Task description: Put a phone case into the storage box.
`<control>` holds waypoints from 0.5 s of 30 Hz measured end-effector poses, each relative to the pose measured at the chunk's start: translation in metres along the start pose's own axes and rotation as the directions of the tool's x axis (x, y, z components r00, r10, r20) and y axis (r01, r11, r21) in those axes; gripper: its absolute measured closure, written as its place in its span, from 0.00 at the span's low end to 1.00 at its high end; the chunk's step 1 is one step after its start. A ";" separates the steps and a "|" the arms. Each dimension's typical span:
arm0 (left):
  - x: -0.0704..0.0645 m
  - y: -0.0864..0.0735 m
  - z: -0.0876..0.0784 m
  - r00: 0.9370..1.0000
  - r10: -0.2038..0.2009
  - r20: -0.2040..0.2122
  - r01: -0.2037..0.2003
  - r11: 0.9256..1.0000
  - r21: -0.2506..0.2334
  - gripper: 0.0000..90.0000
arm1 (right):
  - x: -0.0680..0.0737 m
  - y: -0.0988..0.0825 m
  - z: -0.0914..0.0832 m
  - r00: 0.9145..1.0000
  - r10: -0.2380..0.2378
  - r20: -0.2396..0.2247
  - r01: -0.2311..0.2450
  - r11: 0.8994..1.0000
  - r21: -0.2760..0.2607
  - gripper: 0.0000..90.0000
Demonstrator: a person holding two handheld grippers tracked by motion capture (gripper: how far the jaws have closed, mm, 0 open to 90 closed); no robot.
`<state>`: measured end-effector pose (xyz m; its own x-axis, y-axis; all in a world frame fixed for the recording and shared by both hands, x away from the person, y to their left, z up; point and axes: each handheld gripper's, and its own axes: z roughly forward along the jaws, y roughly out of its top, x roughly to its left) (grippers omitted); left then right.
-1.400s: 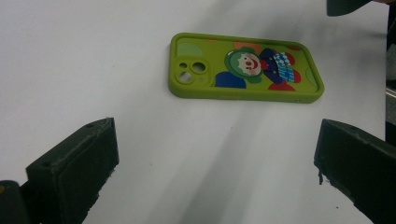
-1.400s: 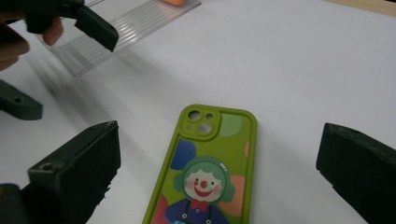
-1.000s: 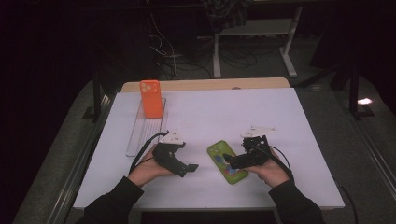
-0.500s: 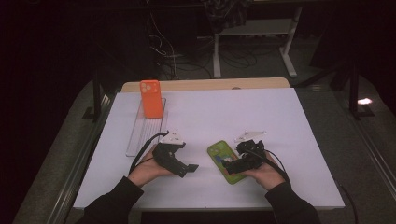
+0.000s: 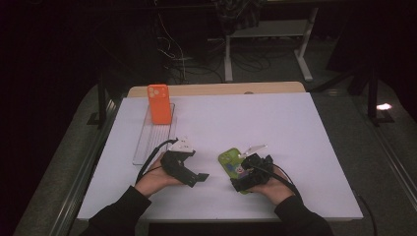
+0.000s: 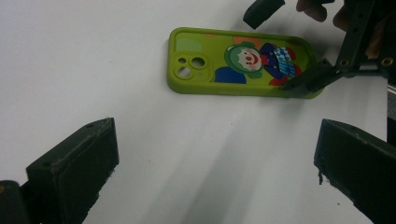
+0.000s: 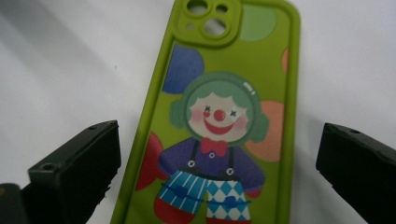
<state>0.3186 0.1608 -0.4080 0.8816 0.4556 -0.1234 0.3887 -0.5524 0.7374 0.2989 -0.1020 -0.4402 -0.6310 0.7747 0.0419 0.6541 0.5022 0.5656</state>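
Green rubbery clown-print phone case (image 7: 219, 121) lies flat between the right gripper (image 5: 244, 181)'s spread jaws, so I'd lower them squarely over its long edges before squeezing.

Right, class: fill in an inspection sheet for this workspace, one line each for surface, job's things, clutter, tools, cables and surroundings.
Surface: white table top, flat and bare in the middle.
Job's things: green phone case with a clown picture, lying flat, camera holes away from the person.
Clutter: orange phone case standing in a clear rack at the far left.
Tools: right tool open, jaws either side of the green case's near end; left tool open, beside the case, holding nothing.
Cables: a black cable trails from each tool; more cables on the floor behind.
Surroundings: dark room, a white stand's legs beyond the table.
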 end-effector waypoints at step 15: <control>0.000 0.000 0.001 1.000 0.000 -0.002 0.000 1.000 0.002 0.00 | 0.006 -0.003 0.003 1.000 0.009 0.023 -0.010 0.999 0.036 0.09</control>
<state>0.3185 0.1606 -0.4086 0.8809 0.4574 -0.1218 0.3894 -0.5540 0.7358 0.2944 -0.0973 -0.4437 -0.6155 0.7876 0.0284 0.6749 0.5081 0.5351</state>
